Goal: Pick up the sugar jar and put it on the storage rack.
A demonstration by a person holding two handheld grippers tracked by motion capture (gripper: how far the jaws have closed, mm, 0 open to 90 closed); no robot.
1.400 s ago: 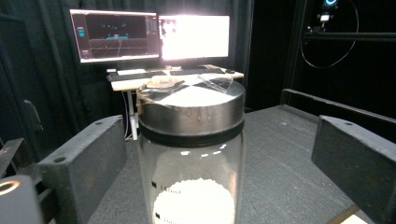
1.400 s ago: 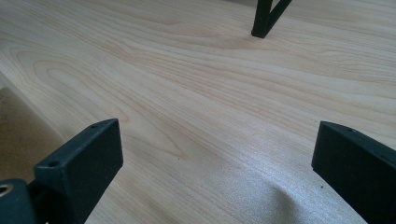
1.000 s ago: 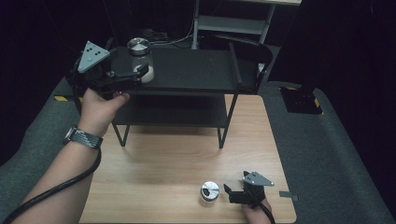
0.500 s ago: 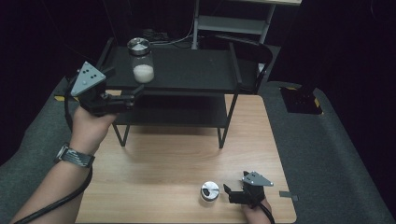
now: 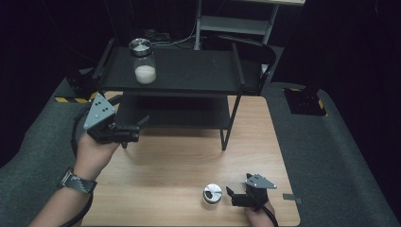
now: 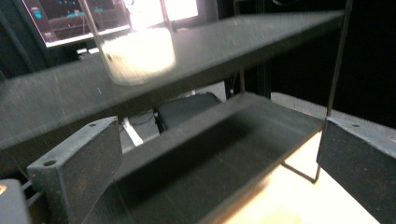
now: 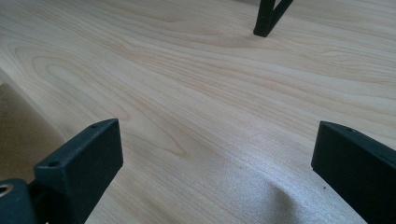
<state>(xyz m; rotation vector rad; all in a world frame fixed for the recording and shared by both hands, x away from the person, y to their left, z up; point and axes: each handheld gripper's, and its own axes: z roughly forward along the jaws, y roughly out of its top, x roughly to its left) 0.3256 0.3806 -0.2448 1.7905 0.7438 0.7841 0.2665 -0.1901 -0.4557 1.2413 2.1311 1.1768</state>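
Black shelf point(image 5: 189, 71) carries a clear jar point(image 5: 143, 61), silver-lidded, part-filled with white powder; both tongs released

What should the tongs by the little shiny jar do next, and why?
Probably the right tongs should slide sideways to straddle the small round silver-lidded jar on the light wooden table. They are open and hold nothing, and the matching clear glass jar of white powder already stands on the black metal shelf.

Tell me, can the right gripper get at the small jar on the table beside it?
Probably yes. The right gripper rests open on the wooden table, with the small jar close beside its jaws and nothing between them.
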